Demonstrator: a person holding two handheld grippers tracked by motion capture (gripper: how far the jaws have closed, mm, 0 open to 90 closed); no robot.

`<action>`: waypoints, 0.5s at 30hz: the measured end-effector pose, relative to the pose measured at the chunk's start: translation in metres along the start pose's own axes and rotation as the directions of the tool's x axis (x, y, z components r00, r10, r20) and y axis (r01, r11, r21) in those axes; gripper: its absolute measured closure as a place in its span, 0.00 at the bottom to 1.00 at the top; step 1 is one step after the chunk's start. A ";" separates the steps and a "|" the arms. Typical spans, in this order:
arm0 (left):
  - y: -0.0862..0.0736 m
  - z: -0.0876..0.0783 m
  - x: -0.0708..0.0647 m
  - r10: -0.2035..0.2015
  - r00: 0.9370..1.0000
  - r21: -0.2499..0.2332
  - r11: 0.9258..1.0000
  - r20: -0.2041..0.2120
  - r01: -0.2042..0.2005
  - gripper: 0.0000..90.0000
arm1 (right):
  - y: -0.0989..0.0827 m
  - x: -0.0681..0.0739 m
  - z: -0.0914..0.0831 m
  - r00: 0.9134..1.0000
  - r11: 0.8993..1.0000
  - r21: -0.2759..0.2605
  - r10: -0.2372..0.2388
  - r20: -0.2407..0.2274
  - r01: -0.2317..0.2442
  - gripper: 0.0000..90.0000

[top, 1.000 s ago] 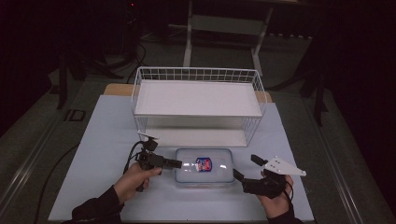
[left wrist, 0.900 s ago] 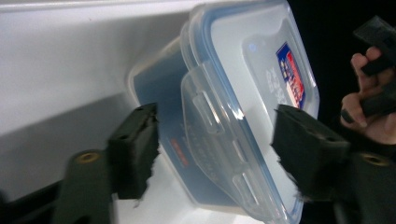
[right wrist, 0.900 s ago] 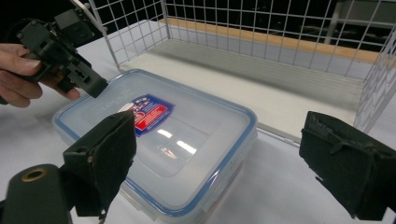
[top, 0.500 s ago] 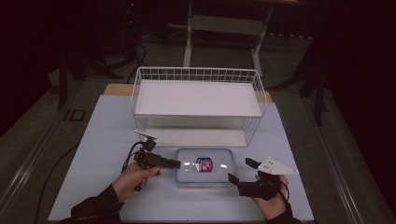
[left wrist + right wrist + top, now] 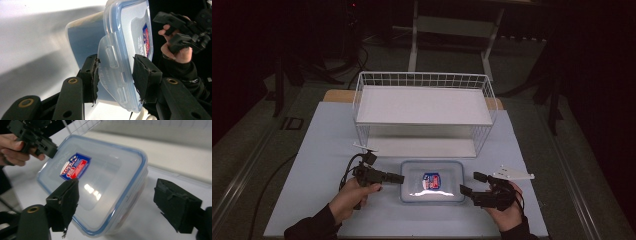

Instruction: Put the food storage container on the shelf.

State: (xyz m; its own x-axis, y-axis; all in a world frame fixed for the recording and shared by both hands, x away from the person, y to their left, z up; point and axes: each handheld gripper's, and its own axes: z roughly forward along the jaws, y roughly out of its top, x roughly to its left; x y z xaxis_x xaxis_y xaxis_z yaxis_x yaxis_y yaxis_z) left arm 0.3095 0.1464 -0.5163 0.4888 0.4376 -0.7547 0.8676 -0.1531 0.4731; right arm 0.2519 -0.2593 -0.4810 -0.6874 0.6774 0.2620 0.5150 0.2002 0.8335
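The container (image 5: 432, 181) sits on the tabletop (image 5: 322, 150) at 6 o'clock from the wire rack (image 5: 424, 112). Our left hand-held gripper (image 5: 116, 75) straddles its latch flap (image 5: 112, 72), jaws narrow; the right hand-held gripper (image 5: 120, 202) waits wide. We should pinch squarely before lifting.

Clear blue-rimmed container (image 5: 432, 181), seemingly red-blue label (image 5: 73, 166); white wire basket (image 5: 424, 112).

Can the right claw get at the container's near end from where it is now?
Probably yes: the right claw is open and aimed at the container, with bare table around it and nothing between.
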 end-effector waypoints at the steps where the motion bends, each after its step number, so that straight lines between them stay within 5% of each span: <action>1: -0.001 0.000 -0.001 0.002 1.000 -0.001 1.000 0.002 -0.002 0.63 | -0.001 -0.003 0.001 1.000 1.000 0.007 0.015 -0.005 -0.015 0.23; 8: -0.007 -0.002 -0.011 0.086 0.996 0.009 0.996 -0.013 -0.086 0.64 | -0.007 -0.017 0.009 0.992 0.992 0.076 0.109 -0.063 -0.104 0.26; 15: -0.013 -0.001 -0.018 0.106 0.994 0.002 0.994 -0.025 -0.106 0.65 | -0.009 -0.021 0.016 0.975 0.980 0.114 0.175 -0.135 -0.161 0.35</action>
State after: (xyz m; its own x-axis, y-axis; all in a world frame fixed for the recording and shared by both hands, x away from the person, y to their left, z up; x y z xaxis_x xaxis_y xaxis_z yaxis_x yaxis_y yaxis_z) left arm 0.2888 0.1417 -0.5081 0.5751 0.4414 -0.6888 0.8113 -0.1999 0.5494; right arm 0.2701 -0.2643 -0.5017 -0.6491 0.6003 0.4673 0.6737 0.1682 0.7196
